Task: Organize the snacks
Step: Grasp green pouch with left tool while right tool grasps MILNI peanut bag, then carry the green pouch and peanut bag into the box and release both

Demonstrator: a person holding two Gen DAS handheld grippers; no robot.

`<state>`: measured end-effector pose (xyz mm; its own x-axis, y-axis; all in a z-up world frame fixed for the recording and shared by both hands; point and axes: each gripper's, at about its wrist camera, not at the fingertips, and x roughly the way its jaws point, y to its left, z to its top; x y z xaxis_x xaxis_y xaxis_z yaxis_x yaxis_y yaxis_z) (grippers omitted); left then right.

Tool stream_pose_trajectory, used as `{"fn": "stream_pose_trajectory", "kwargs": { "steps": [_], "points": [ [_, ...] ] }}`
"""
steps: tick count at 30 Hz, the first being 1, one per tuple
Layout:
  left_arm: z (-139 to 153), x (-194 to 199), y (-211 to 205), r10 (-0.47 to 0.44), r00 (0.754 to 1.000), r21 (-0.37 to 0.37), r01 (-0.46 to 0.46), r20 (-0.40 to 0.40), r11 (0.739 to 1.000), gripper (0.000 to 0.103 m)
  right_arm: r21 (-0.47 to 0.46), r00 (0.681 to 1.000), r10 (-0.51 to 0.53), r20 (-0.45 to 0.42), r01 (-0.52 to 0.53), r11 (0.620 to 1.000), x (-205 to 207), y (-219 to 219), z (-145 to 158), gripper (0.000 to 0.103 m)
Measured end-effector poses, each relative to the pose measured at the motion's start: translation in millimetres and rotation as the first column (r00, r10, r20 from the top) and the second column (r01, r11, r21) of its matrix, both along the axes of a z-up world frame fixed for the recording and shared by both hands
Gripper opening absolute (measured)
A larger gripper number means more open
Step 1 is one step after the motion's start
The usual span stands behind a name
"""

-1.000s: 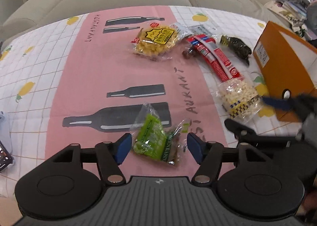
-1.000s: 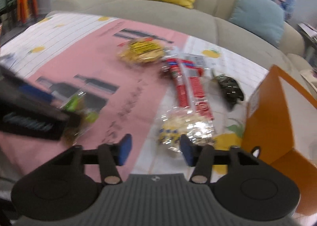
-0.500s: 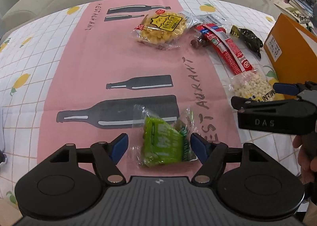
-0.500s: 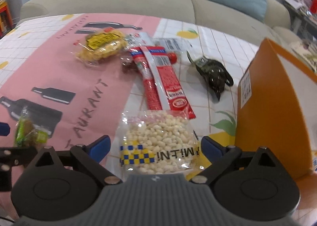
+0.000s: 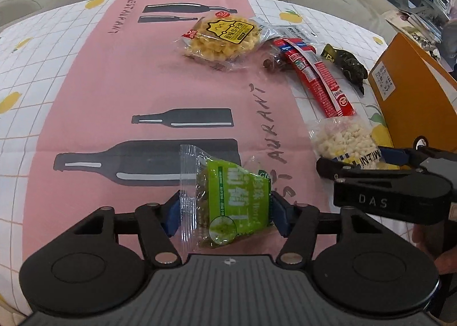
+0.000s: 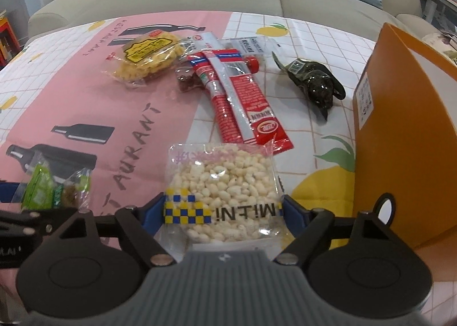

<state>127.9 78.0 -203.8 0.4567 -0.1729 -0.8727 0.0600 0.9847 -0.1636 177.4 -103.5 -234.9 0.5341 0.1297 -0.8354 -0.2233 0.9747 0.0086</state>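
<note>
**Both grippers closing around snack packets**

On the pink strip of the tablecloth [image 5: 85,91], the left gripper [image 5: 225,213] is clasping the green snack packet [image 5: 237,206], its blue pads pressing both sides. Just beside the orange box [image 6: 400,114], the right gripper [image 6: 222,211] is gripping the white puffed-snack bag [image 6: 222,183]. Farther back, the yellow cracker pack [image 5: 225,37], red sausage sticks [image 6: 242,106] and dark packet [image 6: 317,86] are lying apart.

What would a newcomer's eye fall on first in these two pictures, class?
Probably the bright green snack packet between the left gripper fingers, low on the pink strip of the tablecloth. Next, the clear bag of white puffs between the right gripper fingers, beside the tall orange box.
</note>
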Motion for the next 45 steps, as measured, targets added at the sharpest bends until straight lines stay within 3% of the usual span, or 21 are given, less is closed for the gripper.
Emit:
{"fn": "stream_pose_trajectory", "kwargs": {
  "steps": [4, 13, 24, 36, 45],
  "points": [
    [2, -2, 0, 0.003, 1.0, -0.007, -0.003, -0.001, 1.0, 0.05, -0.003, 1.0, 0.016, 0.001, -0.016, 1.0, -5, 2, 3, 0.079],
    [15, -7, 4, 0.038, 0.999, -0.045, -0.037, 0.007, 0.998, 0.047, 0.004, 0.997, 0.046, 0.062, -0.046, 0.999, -22, 2, 30, 0.079],
    [66, -11, -9, 0.048, 0.998, -0.106, -0.042, 0.052, 0.994, 0.047, 0.063, 0.993, 0.03, 0.11, -0.037, 0.997, -43, -19, 76, 0.078],
    [132, -15, -57, -0.008, 0.994, -0.138, 0.023, 0.109, 0.99, 0.047, 0.169, 0.98, -0.094, 0.175, 0.065, 0.984, -66, -88, 142, 0.078],
    [167, -4, -115, -0.113, 0.984, -0.18, 0.137, 0.138, 0.974, 0.047, 0.212, 0.962, -0.182, 0.204, 0.138, 0.967, -78, -156, 174, 0.079]
  ]
}}
